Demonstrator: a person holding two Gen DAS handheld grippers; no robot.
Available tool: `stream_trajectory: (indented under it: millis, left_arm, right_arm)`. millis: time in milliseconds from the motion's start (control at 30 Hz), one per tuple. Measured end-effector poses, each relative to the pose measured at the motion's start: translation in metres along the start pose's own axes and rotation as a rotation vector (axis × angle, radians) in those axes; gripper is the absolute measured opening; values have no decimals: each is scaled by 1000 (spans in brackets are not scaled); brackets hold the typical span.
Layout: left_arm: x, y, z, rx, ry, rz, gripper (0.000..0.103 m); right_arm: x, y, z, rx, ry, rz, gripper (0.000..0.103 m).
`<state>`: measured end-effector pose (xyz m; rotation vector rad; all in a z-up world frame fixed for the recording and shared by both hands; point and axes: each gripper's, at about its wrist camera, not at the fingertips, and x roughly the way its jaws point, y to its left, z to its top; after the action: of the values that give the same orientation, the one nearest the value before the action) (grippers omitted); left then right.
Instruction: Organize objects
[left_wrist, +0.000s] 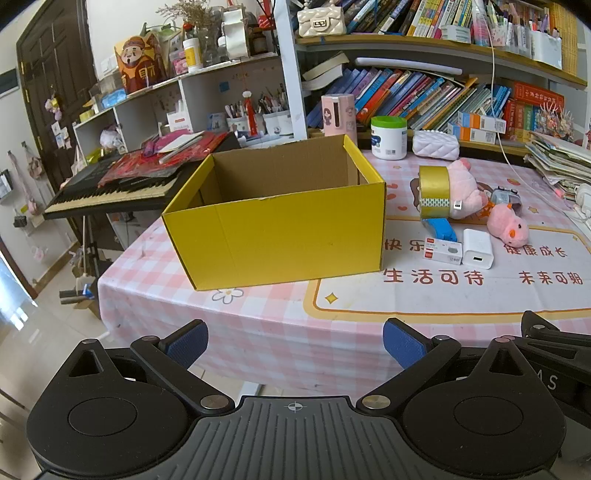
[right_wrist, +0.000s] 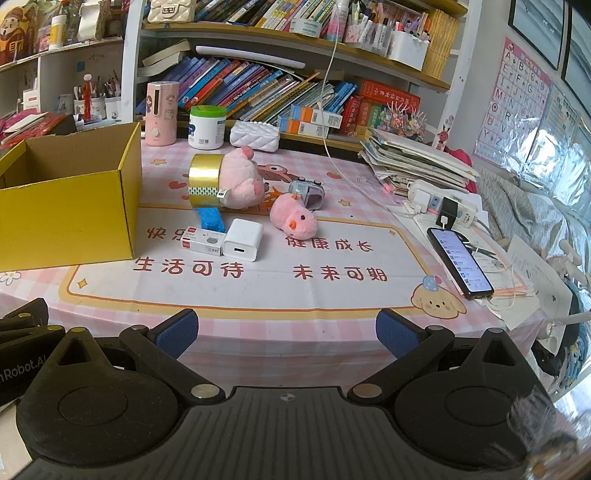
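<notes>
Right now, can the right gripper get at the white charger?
Probably yes. The right gripper is open and empty, and the mat between it and the white charger is bare. The small stapler box touches the charger's left side; its right side is free.

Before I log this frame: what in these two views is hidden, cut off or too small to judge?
- Yellow box floor: hidden by its front wall in the left wrist view; cut by the left edge in the right wrist view.
- Blue item: partly behind the stapler box and gold tape roll; identity unclear.
- Grey gadget: partly behind the small pink plush.
- Phone screen text: too small.
</notes>
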<state>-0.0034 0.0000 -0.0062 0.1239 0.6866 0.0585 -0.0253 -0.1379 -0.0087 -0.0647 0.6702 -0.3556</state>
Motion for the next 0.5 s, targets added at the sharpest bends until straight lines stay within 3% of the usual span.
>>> stream_trajectory:
  millis: [500]
  left_arm:
    - [2, 4, 2, 0, 6, 3, 102]
  right_arm:
    - [1, 6, -1, -7, 3, 4, 103]
